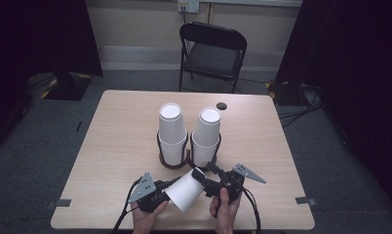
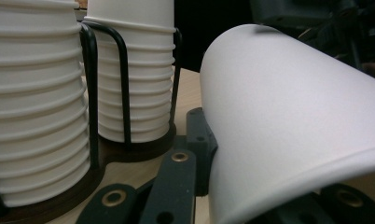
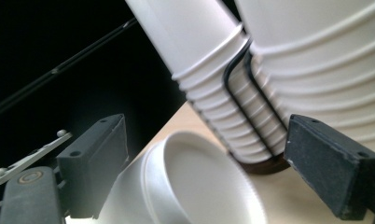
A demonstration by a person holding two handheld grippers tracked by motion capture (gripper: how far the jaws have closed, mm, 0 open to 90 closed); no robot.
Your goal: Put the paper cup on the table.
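Two stacks of white paper cups stand upside down in a dark wire holder (image 1: 173, 163) on a wooden base, near the middle of the pale wooden surface (image 1: 116, 141): the left stack (image 1: 171, 132) and the right stack (image 1: 205, 136) sit side by side, each inside its own wire loop. In front of them a single white paper cup (image 1: 185, 190) lies tilted between the two tools, its narrow closed base toward the right tool (image 1: 202, 176) and its wide rim toward the left tool (image 1: 166, 191). The left tool is clamped on the cup's rim wall. The right tool's jaws stand apart on either side of the cup's base. A black folding chair (image 1: 211, 52) stands beyond the surface.
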